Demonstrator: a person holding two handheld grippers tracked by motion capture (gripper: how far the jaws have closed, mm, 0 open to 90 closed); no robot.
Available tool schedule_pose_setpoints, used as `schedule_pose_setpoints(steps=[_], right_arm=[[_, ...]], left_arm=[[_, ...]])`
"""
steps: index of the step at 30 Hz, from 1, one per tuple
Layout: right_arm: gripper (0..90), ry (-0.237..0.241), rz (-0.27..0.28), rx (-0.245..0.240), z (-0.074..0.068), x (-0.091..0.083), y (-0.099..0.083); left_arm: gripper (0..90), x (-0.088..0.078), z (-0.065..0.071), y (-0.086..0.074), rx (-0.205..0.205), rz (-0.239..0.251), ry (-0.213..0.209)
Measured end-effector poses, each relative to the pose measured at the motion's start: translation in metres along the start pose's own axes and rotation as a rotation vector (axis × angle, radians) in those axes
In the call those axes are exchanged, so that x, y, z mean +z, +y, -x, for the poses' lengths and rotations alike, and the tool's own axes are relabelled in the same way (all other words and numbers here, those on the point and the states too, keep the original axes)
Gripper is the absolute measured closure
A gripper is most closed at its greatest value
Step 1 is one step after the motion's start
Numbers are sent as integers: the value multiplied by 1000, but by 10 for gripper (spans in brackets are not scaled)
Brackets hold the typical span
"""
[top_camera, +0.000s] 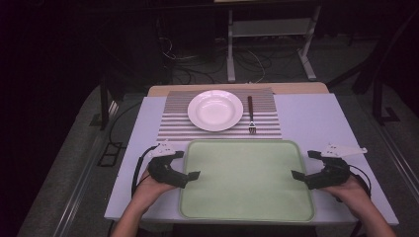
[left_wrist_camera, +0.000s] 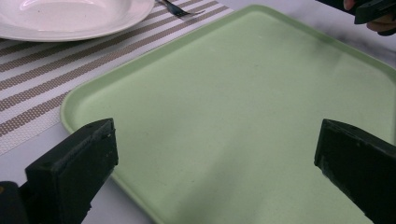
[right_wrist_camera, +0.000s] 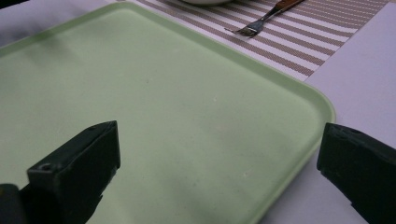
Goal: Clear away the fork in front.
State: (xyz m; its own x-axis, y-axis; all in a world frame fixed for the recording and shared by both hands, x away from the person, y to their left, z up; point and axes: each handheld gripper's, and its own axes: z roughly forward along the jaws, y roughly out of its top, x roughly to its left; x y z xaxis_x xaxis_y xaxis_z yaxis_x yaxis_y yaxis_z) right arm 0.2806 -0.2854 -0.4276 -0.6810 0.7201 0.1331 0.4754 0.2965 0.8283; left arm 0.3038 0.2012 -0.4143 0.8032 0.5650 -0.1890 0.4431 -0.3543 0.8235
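Dark floor and cables ring my white table point(top_camera: 306, 118), where a striped mat point(top_camera: 173, 123) carries a plate point(top_camera: 215, 109) and fork point(top_camera: 251, 116) beyond the bare green tray point(top_camera: 247, 177). My left gripper point(top_camera: 186, 164) and right gripper point(top_camera: 304, 165) both gape wide at the tray's opposite side rims, nothing held. I judge an uneven pinch could tilt the tray or shove it into the mat.

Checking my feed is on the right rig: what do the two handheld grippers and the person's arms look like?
Both the left gripper and right gripper are black with two blocky, square-ended jaws. Each carries a pale three-cornered plate on top and trails a black cable. The forearms are bare, with no sleeves or gloves visible.
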Motion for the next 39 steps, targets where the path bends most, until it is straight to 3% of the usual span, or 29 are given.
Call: schedule_pose_setpoints(steps=[27,39], right_arm=[[0,-23,-6,48,4,9,21],[0,-11,-32,32,5,23,36]], left_arm=[[0,2,3,-2,3,-2,-1],[0,1,3,-2,5,1,3]])
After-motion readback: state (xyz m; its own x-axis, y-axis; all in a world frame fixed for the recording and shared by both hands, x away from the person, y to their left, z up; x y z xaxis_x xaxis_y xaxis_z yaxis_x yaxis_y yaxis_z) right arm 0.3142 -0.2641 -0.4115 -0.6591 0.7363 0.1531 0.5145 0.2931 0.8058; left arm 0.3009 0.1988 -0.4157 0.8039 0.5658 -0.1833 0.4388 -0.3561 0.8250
